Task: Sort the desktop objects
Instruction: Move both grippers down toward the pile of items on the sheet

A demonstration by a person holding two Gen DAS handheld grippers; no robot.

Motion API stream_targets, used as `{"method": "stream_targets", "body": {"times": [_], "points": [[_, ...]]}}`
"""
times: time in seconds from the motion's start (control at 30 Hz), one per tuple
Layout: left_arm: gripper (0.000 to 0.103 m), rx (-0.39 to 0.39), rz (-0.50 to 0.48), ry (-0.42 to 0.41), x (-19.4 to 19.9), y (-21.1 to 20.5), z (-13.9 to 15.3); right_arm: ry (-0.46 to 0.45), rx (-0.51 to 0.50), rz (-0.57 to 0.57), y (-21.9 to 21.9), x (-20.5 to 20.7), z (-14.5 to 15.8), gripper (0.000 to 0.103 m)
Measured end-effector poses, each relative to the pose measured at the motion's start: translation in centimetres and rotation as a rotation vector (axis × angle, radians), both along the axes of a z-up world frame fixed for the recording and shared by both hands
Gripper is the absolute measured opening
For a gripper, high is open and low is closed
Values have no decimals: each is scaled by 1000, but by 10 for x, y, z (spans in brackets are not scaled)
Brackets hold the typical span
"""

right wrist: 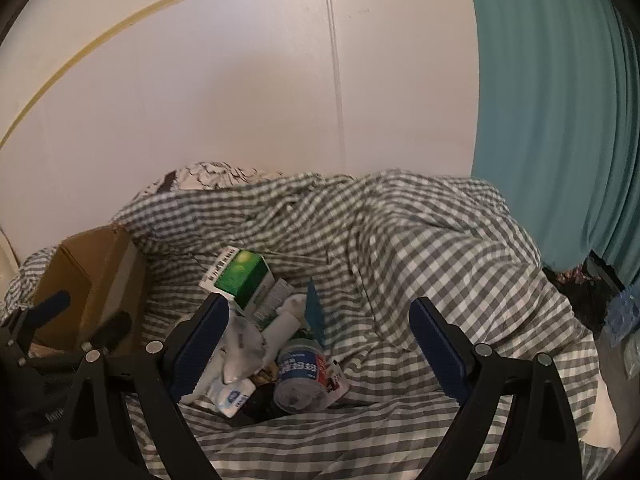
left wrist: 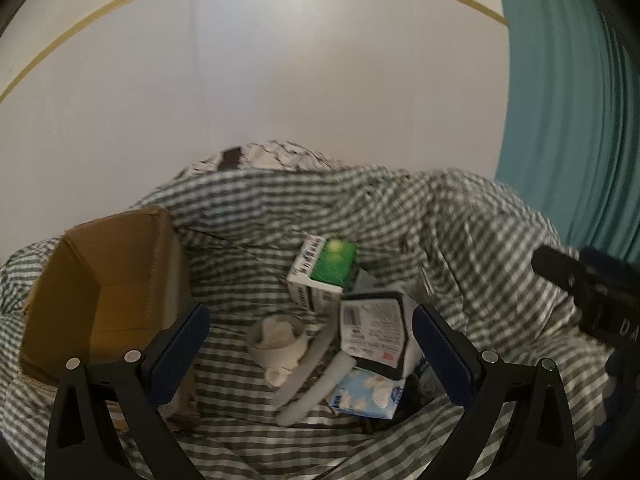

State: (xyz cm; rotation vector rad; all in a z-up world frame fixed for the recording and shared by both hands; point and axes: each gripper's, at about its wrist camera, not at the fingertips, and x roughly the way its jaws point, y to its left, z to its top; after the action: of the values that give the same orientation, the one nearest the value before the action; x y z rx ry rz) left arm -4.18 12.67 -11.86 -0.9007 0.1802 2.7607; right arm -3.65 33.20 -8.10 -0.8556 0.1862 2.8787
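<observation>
A heap of small objects lies on a grey checked cloth (left wrist: 280, 216): a green and white carton (left wrist: 324, 272), a white cup (left wrist: 276, 340) stuffed with tissue, a black-edged label packet (left wrist: 372, 332), a white tube (left wrist: 316, 384) and a blue tissue pack (left wrist: 368, 396). My left gripper (left wrist: 310, 356) hangs open above the heap, touching nothing. In the right wrist view the carton (right wrist: 244, 276), the tube (right wrist: 284, 320) and a blue-labelled jar (right wrist: 300, 372) lie near the left finger of my open right gripper (right wrist: 316, 352), which holds nothing.
An open cardboard box (left wrist: 100, 288) stands on its side left of the heap, also seen as the box (right wrist: 92, 280). Rumpled cloth (right wrist: 420, 240) rises behind and to the right. A white wall (left wrist: 280, 80) and a teal curtain (right wrist: 560, 120) close the back.
</observation>
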Motion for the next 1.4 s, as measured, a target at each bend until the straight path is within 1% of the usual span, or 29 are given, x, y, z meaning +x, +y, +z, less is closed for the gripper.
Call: {"method": "stream_targets", "body": {"times": [0.1,0.3,0.47,0.53,0.73,0.83,0.9,1.0,1.1,1.13,1.17,1.27,1.3,1.37,1.4], "points": [[103,-16,-29,-16,-2,12,-18,-17,-15,-12,8,-6,-3,92],[103,-12,-77,-59,-8,30,-43,-50,-39,-23,19,-15,-13,92],[103,-15,-81,-108,-21,40,-67,-71,-52,-21,20,-23,-25,92],[103,-9,-88,-127,-26,42,-76,-77,-61,-25,21,-26,-31,88],[103,-16,-103,-137,-34,53,-89,-112,-69,-36,24,-41,-43,82],[103,-20,-104,-151,-41,55,-96,-124,-63,-34,23,-45,-46,82],[101,-16,-102,-164,-46,55,-100,-133,-57,-30,22,-50,-49,81],[93,-3,-107,-179,-52,53,-105,-139,-59,-24,24,-56,-53,81],[81,4,-118,-187,-55,53,-109,-158,-69,-13,21,-64,-60,81],[69,7,-125,-191,-56,52,-111,-166,-74,-6,21,-69,-64,81],[54,5,-123,-193,-57,52,-112,-174,-81,1,21,-72,-66,81],[39,10,-132,-201,-62,48,-116,-201,-103,25,17,-88,-75,81],[36,16,-132,-203,-63,46,-117,-218,-107,27,16,-92,-77,81],[27,19,-130,-196,-65,42,-116,-251,-87,25,11,-105,-85,81],[25,21,-131,-186,-66,41,-115,-265,-79,24,10,-109,-88,80]]}}
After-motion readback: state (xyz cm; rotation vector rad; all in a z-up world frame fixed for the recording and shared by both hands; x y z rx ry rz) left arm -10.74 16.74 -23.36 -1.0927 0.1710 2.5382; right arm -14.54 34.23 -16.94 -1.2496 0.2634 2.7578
